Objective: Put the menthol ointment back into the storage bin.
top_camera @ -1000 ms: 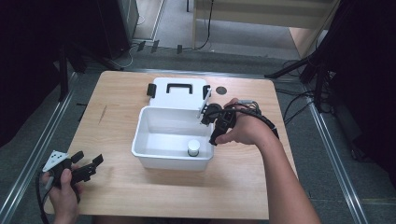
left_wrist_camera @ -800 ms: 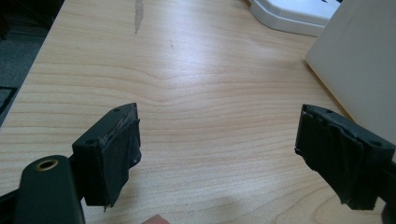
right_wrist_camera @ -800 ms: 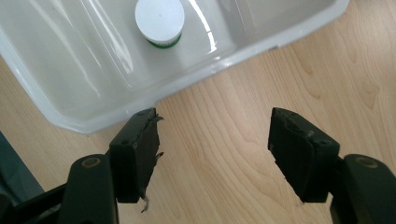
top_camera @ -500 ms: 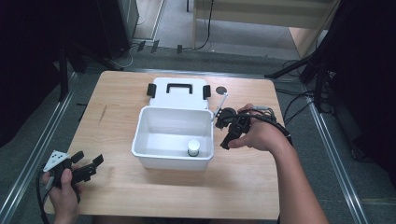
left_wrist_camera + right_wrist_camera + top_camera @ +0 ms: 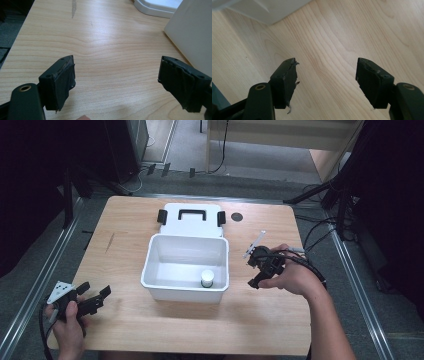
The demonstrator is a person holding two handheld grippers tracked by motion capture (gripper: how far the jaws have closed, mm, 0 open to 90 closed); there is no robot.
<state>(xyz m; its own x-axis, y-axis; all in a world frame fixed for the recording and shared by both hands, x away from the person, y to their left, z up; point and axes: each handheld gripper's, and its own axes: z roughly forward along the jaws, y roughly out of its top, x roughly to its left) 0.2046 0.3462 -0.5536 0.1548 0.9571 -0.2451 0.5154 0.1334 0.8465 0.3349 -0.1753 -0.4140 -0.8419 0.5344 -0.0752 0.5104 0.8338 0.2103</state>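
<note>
A white plastic bin (image 5: 182, 292) stands open in the middle of the wooden table. A small white bottle with a green band (image 5: 206, 279) stands inside it near the front right corner. My right gripper (image 5: 252, 272) hovers low over the table just right of the bin, open, with bare wood between its jaws (image 5: 327, 75). A corner of the bin (image 5: 269, 10) lies ahead of it. My left gripper (image 5: 95, 290) rests near the table's front left corner, open and holding nothing (image 5: 116, 72), with the bin's wall (image 5: 192, 32) to its right.
The bin's white lid (image 5: 190, 217) with a black handle and clips lies flat behind the bin. A round dark hole (image 5: 236, 217) sits in the tabletop beside it. Cables trail off the table's right edge. Bare wood stretches left of the bin.
My right gripper has moved from above the bin's right rim out to the right and down toward the table. The left gripper has kept still.
</note>
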